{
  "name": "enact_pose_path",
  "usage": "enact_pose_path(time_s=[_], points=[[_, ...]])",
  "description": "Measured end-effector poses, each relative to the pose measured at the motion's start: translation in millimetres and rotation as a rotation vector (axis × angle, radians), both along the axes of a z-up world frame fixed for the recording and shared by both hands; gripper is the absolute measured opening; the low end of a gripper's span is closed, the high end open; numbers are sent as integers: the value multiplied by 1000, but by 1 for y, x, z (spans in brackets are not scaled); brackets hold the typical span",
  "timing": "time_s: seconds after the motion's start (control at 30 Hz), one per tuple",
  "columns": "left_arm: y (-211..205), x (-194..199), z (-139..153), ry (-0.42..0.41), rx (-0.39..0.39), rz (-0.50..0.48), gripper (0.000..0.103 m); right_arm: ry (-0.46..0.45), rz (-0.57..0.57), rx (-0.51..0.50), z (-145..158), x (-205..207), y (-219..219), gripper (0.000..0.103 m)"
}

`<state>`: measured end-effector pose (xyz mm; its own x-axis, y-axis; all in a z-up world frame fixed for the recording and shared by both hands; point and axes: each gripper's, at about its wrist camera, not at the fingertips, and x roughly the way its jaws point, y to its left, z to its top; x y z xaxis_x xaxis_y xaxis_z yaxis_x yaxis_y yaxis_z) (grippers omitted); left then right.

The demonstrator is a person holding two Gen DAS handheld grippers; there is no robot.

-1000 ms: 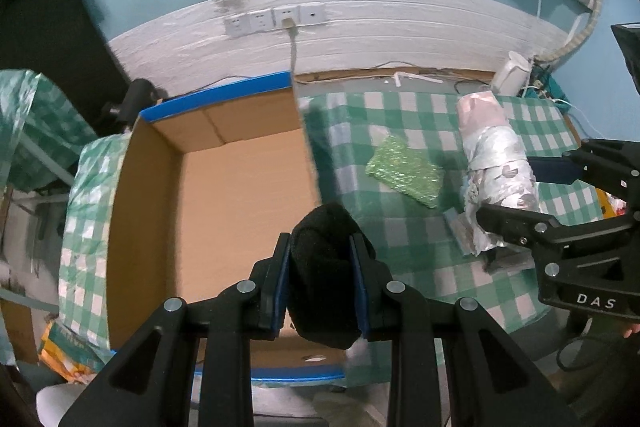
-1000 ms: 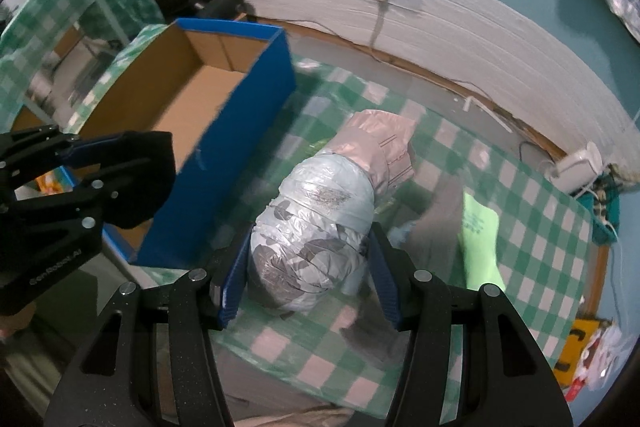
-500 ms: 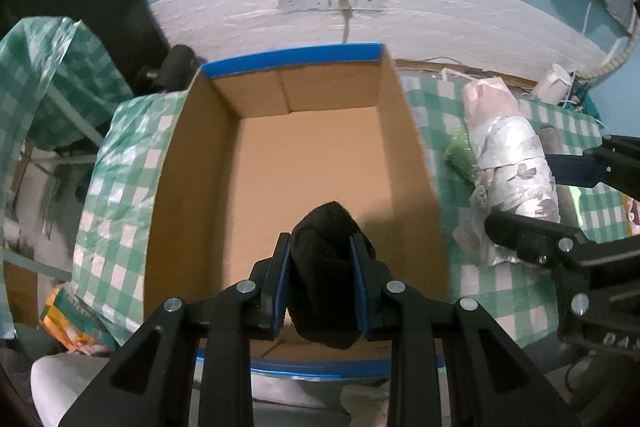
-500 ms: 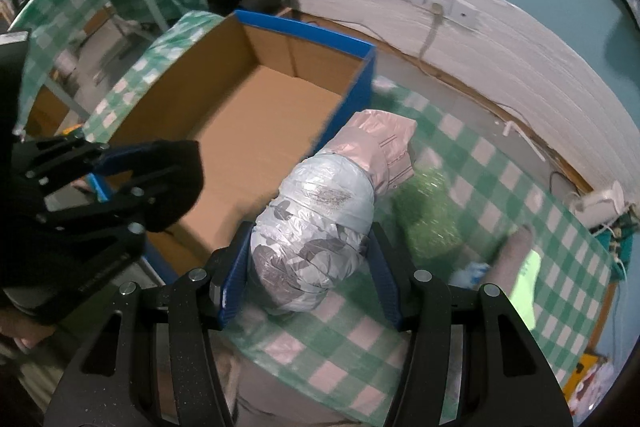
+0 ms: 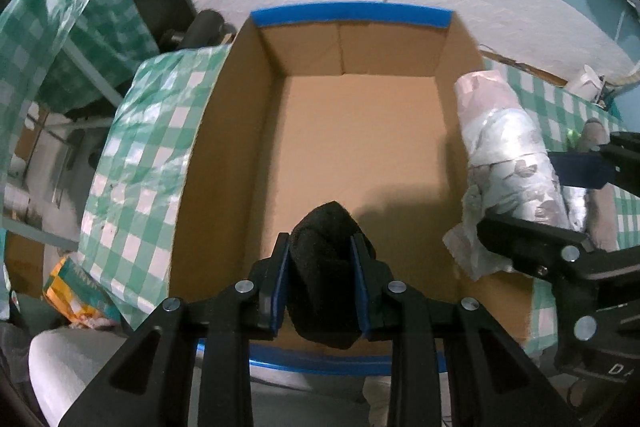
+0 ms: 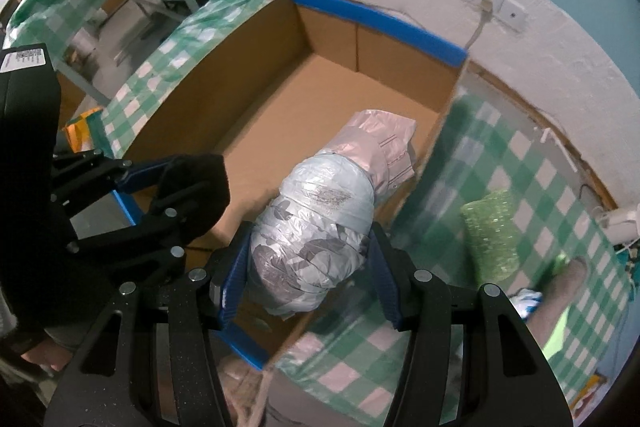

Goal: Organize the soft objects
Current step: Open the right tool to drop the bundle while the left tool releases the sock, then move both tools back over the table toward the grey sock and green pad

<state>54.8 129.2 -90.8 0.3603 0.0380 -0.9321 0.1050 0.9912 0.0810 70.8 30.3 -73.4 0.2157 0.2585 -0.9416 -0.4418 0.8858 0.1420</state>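
a: what does the right wrist view show that the left one misses?

b: a green bubbly pouch [image 6: 490, 235] on the checked tablecloth [image 6: 532, 163] right of the right gripper [image 6: 310, 263], plus a grey sock with a lime edge [image 6: 560, 287]. the left view barely catches them.

a: and around the grippers?

b: the open cardboard box [image 5: 360, 147] with blue-taped rims lies under the left gripper [image 5: 322, 279]; its right wall stands beneath the right one.

a: the soft things?

b: the right gripper is clamped on a plastic-wrapped bundle [image 6: 320, 227], pale blue film with a pink end, over the box edge. the left is clamped on a black fuzzy cloth [image 5: 326, 267] above the box floor.
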Motion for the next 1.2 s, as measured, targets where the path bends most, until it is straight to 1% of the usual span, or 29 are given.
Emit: enact_pose_path(time_s=[0.1,0.13,0.17,0.23,0.3,0.5,0.7,0.83,1.03,1.2], points=[[9,1,-5,15,-8,29,35,18,-11,1,-5,2,2,58],[11,1,-4,15,-13,36,44,20,-12,-2,-6,3,3,58],[12,2,-4,13,-14,40,57,19,-15,-5,-7,3,3,60],[13,2,-2,-1,-8,47,66,20,-24,-14,-7,4,4,64],[12,2,1,-22,0,43,67,10,-38,-17,-5,4,2,66],[5,1,1,-18,22,19,67,-1,-54,-14,-1,3,-8,69],[-1,-1,7,-37,20,12,67,-18,-77,-5,8,0,-22,70],[-10,-3,15,-57,21,-6,67,-29,-89,-7,12,-4,-34,73],[-27,-6,22,-79,34,-47,70,-37,-110,-9,13,-11,-54,73],[-42,-8,26,-86,41,-76,70,-32,-124,-7,14,-17,-72,73]])
